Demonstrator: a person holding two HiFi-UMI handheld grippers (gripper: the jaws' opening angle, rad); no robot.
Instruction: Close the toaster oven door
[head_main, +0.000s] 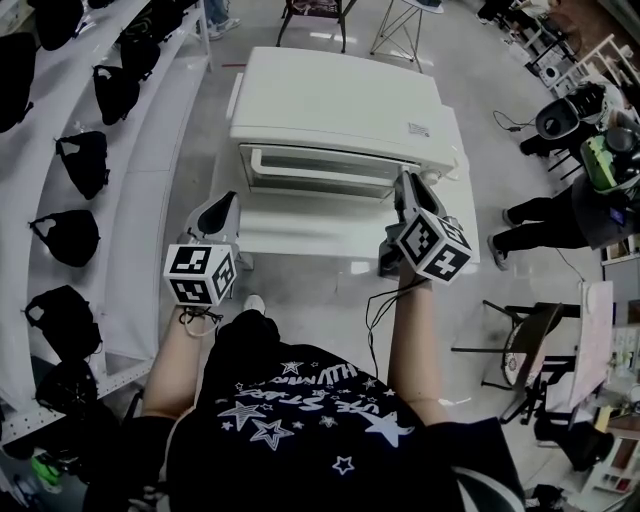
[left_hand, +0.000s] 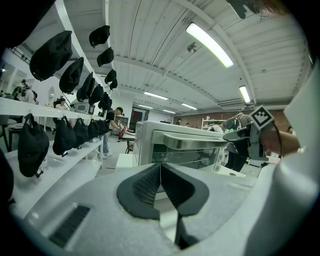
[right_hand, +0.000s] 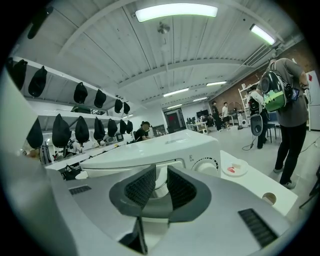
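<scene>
Nearest the person, in front of the oven (head_main: 335, 105), two hand-held grippers were raised. The left hand-held gripper (head_main: 220, 208) stood off the oven's front left corner, its jaws pressed together on nothing. The right hand-held gripper (head_main: 405, 190) was at the oven's front right corner, its jaws a narrow slit apart with nothing between them. No view showed whether its tip touched the oven. The door (head_main: 320, 172), on the oven's near face, looked raised or almost so, but whether it was fully home could not be told. The likely trouble was a push landing at that right corner rather than the middle of the door. This could leave the door sprung slightly ajar, or skid the oven back across the smooth worktop (head_main: 300, 240), since the left hand-held gripper was braced against nothing. A tip riding over the oven's top edge would miss the door altogether. By count there were two hand-held grippers, one oven with one door, and one knob (right_hand: 206, 166) at the door's right. One small dish (right_hand: 235, 169) lay right of the oven. Left of it, at least six black caps (head_main: 80, 160) hung along shelves.
</scene>
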